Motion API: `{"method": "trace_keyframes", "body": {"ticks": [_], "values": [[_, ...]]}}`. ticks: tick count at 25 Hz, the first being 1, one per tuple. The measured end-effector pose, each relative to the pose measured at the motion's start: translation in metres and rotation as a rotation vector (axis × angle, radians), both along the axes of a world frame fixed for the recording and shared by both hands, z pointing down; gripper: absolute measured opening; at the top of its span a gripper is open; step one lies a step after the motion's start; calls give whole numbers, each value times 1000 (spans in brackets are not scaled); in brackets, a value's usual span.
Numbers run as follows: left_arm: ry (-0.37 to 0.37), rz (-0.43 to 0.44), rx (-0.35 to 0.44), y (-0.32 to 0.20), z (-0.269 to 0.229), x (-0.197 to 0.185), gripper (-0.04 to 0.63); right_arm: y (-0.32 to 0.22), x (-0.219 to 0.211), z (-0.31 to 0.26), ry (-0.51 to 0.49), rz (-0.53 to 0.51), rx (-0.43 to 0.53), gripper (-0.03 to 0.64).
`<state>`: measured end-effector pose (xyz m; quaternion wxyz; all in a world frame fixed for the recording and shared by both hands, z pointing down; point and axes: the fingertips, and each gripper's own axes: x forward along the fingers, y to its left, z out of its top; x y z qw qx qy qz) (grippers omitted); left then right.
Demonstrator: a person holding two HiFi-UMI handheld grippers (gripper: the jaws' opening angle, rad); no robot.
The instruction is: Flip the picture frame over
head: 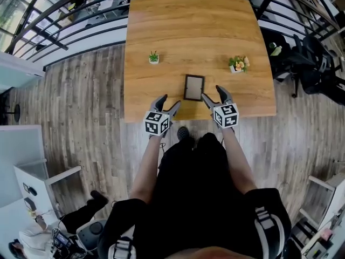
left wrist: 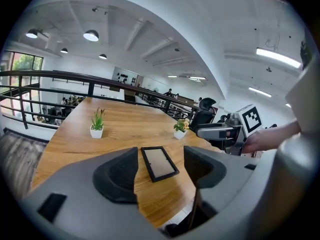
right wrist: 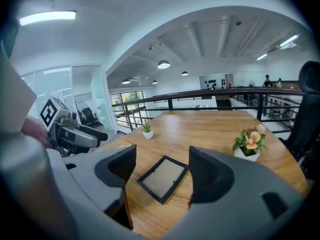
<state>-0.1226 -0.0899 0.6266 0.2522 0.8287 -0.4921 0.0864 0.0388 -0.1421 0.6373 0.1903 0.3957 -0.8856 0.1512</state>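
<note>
Wood table [head: 188,26] w/ pic frame [head: 194,87], green plant pot [head: 154,58], flower pot [head: 238,64]

Bright, even indoor light. Round lamps [left wrist: 91,35] glow at 11 o'clock in the left gripper view, a strip light [right wrist: 47,17] at 10 o'clock in the right. Shadows are faint. The frame [right wrist: 162,178] is sharp; fisheye bends the edges, corners go black, rims perhaps soft.
</note>
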Motion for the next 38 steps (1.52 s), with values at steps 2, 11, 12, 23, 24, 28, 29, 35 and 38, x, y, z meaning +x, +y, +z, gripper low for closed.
{"method": "trace_keyframes", "body": {"ticks": [2,11,12,23,24,28,29,35,38], "values": [[-3,6,-12,-1,6,-2,305,2,3,6,7,12,-10,331],[-35,22,-52,-20,26,-2,305,-12,9,32,-15,46,-56,331],[-34,21,-56,-22,27,-2,305,-14,9,34,-14,44,-60,331],[-28,21,-113,-40,52,17,305,-33,20,50,4,18,-103,331],[-24,16,-123,-41,56,18,305,-34,20,53,7,11,-110,331],[-28,-7,-170,-41,74,18,305,-35,19,65,17,-20,-142,331],[-29,-13,-183,-41,79,17,305,-35,18,69,20,-28,-150,331],[-17,-27,-244,-44,104,24,305,-40,16,85,24,-53,-192,331],[-7,-28,-260,-49,114,30,305,-45,14,92,23,-68,-208,331]]}}
